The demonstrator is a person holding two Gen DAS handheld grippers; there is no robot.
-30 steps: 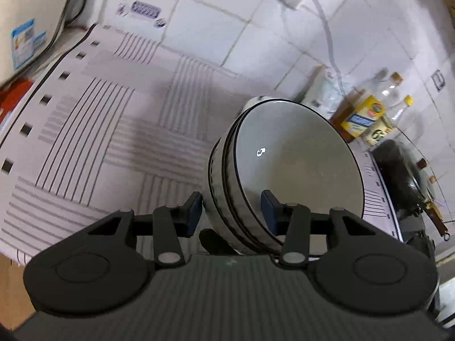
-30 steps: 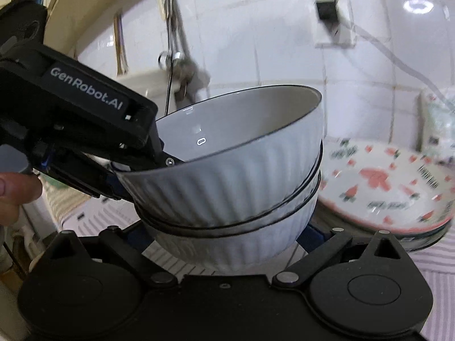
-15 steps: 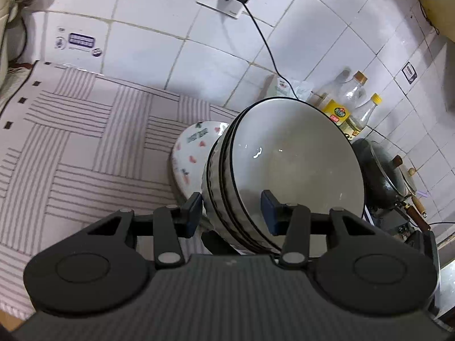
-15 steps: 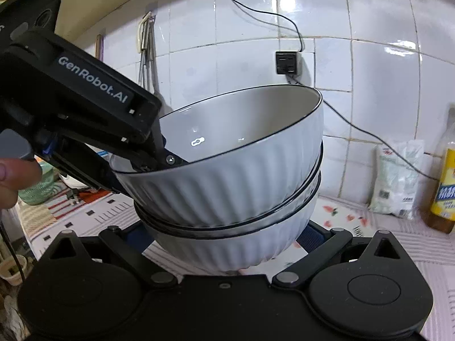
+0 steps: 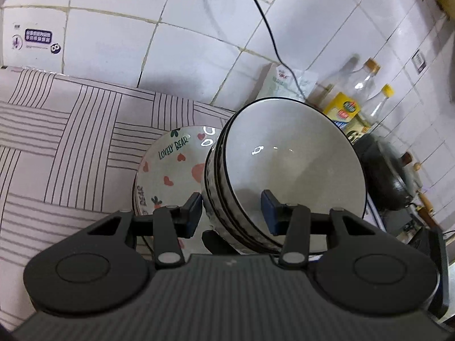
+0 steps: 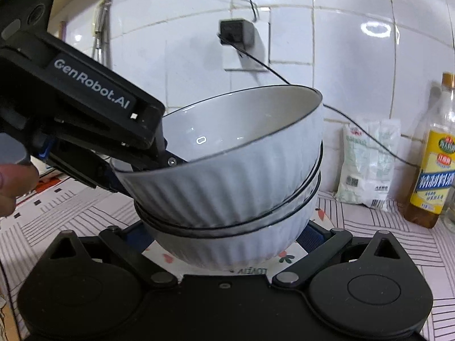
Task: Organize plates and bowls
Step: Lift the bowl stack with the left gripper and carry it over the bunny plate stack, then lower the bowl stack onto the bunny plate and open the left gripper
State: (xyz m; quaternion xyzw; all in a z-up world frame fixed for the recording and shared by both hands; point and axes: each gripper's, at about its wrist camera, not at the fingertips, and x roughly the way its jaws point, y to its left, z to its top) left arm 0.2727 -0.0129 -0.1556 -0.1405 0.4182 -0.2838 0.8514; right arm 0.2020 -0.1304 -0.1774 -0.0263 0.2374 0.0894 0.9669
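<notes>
A stack of white ribbed bowls with black rims (image 5: 284, 164) (image 6: 233, 176) is held in the air by both grippers. My left gripper (image 5: 231, 213) is shut across the stack's rim wall, one pad inside the top bowl, one outside. In the right wrist view it shows as the black body marked GenRobot.AI (image 6: 85, 108). My right gripper (image 6: 224, 238) is shut on the bottom bowl from both sides. A patterned plate stack with hearts and "LOVELY BEAR" (image 5: 173, 164) lies on the striped cloth just below and left of the bowls.
The striped counter cloth (image 5: 57, 130) spreads to the left. Against the tiled wall stand a white bag (image 6: 366, 164), oil bottles (image 6: 435, 153) and a dark wok (image 5: 384, 176) to the right. A wall socket with a cable (image 6: 236, 32) is behind.
Both grippers have carried the bowl stack to the right along the counter. The patterned plates have come into view under the bowls, and the bottles and bag are nearer.
</notes>
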